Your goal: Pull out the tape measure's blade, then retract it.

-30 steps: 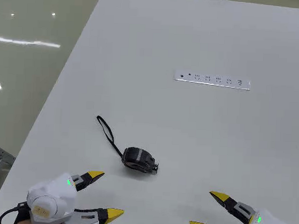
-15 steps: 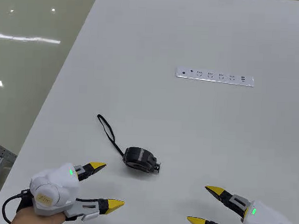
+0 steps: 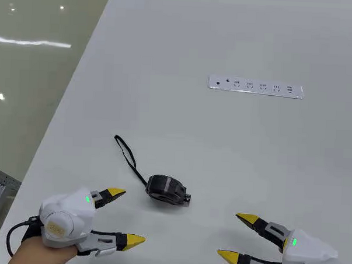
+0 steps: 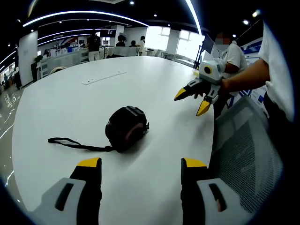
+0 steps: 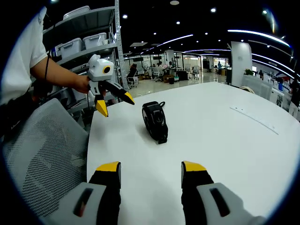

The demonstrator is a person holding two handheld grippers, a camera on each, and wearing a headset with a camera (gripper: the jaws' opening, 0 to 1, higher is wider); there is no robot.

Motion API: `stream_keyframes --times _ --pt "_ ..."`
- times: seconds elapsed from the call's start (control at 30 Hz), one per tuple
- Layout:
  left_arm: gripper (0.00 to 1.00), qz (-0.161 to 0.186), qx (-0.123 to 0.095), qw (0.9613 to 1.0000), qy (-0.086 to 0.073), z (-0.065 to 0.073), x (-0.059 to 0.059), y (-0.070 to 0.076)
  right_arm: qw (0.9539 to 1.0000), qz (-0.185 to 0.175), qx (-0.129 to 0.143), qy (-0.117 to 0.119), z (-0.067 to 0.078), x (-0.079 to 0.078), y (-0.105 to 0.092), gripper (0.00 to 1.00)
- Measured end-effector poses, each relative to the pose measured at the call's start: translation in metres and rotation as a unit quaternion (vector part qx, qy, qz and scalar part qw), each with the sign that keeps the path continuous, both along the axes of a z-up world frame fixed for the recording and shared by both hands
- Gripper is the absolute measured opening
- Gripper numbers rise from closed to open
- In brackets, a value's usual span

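Observation:
A black tape measure (image 3: 167,190) lies on the white table (image 3: 222,146), its black wrist strap (image 3: 126,155) trailing up and to the left. The blade is not drawn out. My left gripper (image 3: 121,217) stands open just left of and below it, empty. In the left gripper view the tape measure (image 4: 125,134) sits a short way ahead of the open jaws (image 4: 142,162). My right gripper (image 3: 237,237) is open at the lower right, apart from the case. The right gripper view has the tape measure (image 5: 155,120) ahead, with the left gripper (image 5: 112,103) beyond it.
A white power strip (image 3: 255,87) lies flat farther back on the table. The table's left edge (image 3: 54,121) drops to a glossy floor. A grey mesh chair (image 5: 42,159) is near the front edge. People stand in the background (image 4: 93,42).
Both grippers have crept slightly toward the tape measure, staying open. The head camera has shifted a little. The tape measure has not moved.

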State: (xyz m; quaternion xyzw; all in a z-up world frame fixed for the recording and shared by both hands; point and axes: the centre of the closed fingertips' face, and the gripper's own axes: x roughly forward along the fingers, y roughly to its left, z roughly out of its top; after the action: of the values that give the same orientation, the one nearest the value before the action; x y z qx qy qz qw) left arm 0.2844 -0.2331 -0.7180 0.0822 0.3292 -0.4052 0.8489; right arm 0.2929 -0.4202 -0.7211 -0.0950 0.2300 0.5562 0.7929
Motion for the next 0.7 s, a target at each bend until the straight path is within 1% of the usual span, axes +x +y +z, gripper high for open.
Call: stream_keyframes --times 0.2,0.37,0.43,0.53,0.7 --pt "0.69 -0.012 0.005 0.9999 0.000 0.000 0.006 0.000 1.0000 0.006 0.001 0.001 -0.004 0.006 0.005 0.51" --pt "0.69 -0.027 0.015 0.9995 -0.001 -0.002 0.008 -0.001 0.9999 0.013 0.000 0.001 -0.007 0.009 0.010 0.51" --pt "0.68 -0.032 0.018 0.9993 -0.003 -0.002 0.009 0.000 0.9999 0.016 0.002 0.003 -0.008 0.009 0.012 0.51" --pt "0.68 -0.034 0.019 0.9992 -0.005 -0.003 0.013 -0.001 0.9998 0.021 0.005 -0.004 -0.006 0.010 0.016 0.51" --pt "0.68 -0.039 0.021 0.9990 -0.005 -0.005 0.017 -0.002 0.9997 0.025 0.004 -0.005 -0.010 0.015 0.019 0.51"
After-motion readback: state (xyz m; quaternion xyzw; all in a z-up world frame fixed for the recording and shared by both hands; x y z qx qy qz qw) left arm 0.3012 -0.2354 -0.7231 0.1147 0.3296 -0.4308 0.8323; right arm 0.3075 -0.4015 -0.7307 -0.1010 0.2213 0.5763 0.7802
